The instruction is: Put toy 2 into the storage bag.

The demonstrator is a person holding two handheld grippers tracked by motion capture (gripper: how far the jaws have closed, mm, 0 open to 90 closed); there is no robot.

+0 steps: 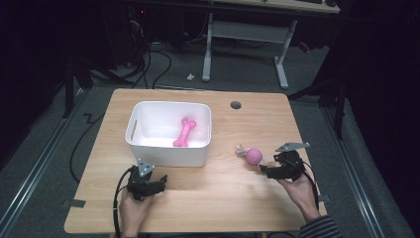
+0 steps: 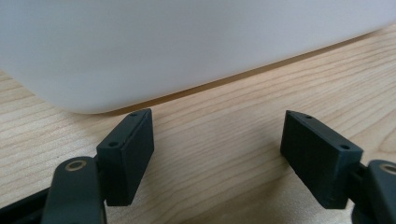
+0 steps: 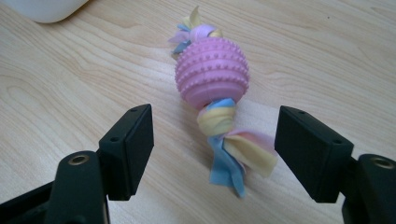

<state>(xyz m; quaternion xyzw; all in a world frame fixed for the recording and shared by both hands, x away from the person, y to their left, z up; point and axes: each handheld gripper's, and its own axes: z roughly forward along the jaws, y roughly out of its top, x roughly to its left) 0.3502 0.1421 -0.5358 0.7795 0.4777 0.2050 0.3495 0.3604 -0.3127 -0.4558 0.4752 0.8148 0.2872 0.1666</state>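
Observation:
A pink studded ball toy (image 1: 254, 155) (image 3: 212, 72) with knotted pastel cloth tails lies on the wooden table (image 1: 218, 193) at the right. My right gripper (image 1: 267, 170) (image 3: 215, 151) is open just behind it, and the near cloth tail (image 3: 233, 154) lies between its jaws, untouched. A pink bone toy (image 1: 184, 132) lies inside the white bin (image 1: 148, 148). My left gripper (image 1: 157, 182) (image 2: 217, 156) is open near the bin's front left corner, above bare table, facing the bin wall (image 2: 187, 42).
A round cable hole (image 1: 236, 105) sits in the table's far side. Beyond the table stand a white desk frame (image 1: 245, 44) and cables on a grey floor. Bare wood lies between the two grippers.

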